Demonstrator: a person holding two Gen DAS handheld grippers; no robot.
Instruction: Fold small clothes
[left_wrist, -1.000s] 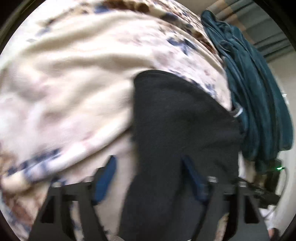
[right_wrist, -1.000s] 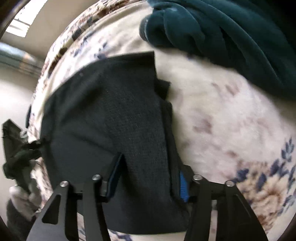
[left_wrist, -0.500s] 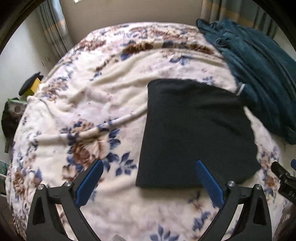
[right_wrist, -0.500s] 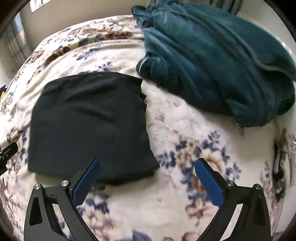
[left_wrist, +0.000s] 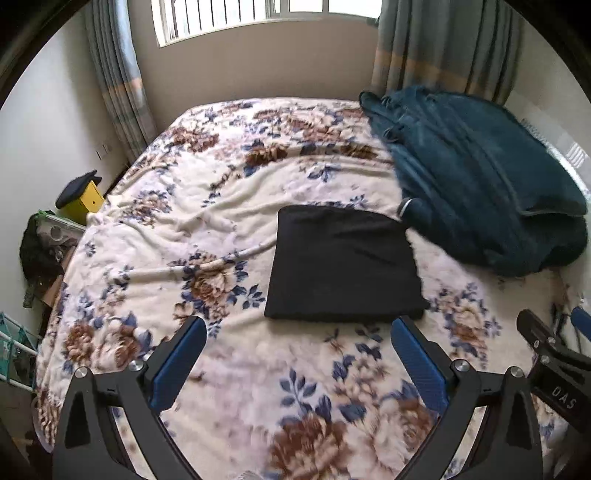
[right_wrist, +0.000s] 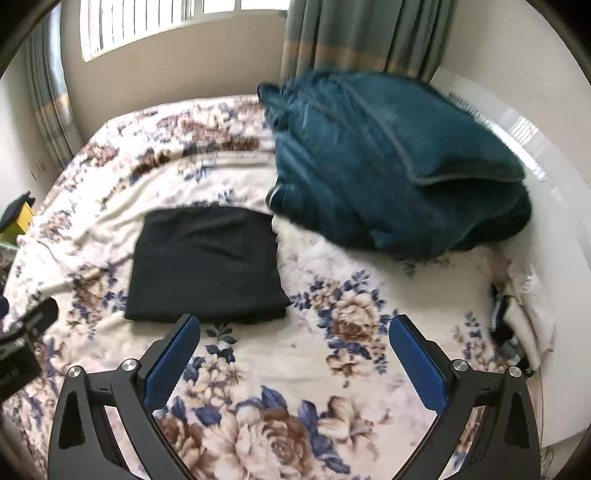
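At the far left of the left wrist view, a small yellow box with a dark cap (left_wrist: 79, 197) stands beside the bed, against the wall. Across the middle spreads the cream fleece blanket printed with brown and blue flowers (left_wrist: 207, 192). On it, centre frame, lies the folded black knit garment (left_wrist: 343, 264), a flat, near-square packet with its slightly longer side running away from the camera. At lower centre the left gripper (left_wrist: 297, 363) hangs above the blanket, its blue-padded fingers (left_wrist: 179, 363) spread wide and holding nothing; the garment lies just ahead of them, nearer the right-hand pad. To the upper right a heaped teal plush blanket (left_wrist: 476, 177) just meets the garment's far right corner. In the right wrist view the right gripper (right_wrist: 295, 362) is likewise spread and empty, with the garment ahead and to its left. The left gripper appears the better aligned for any further touch. The fold looks finished.
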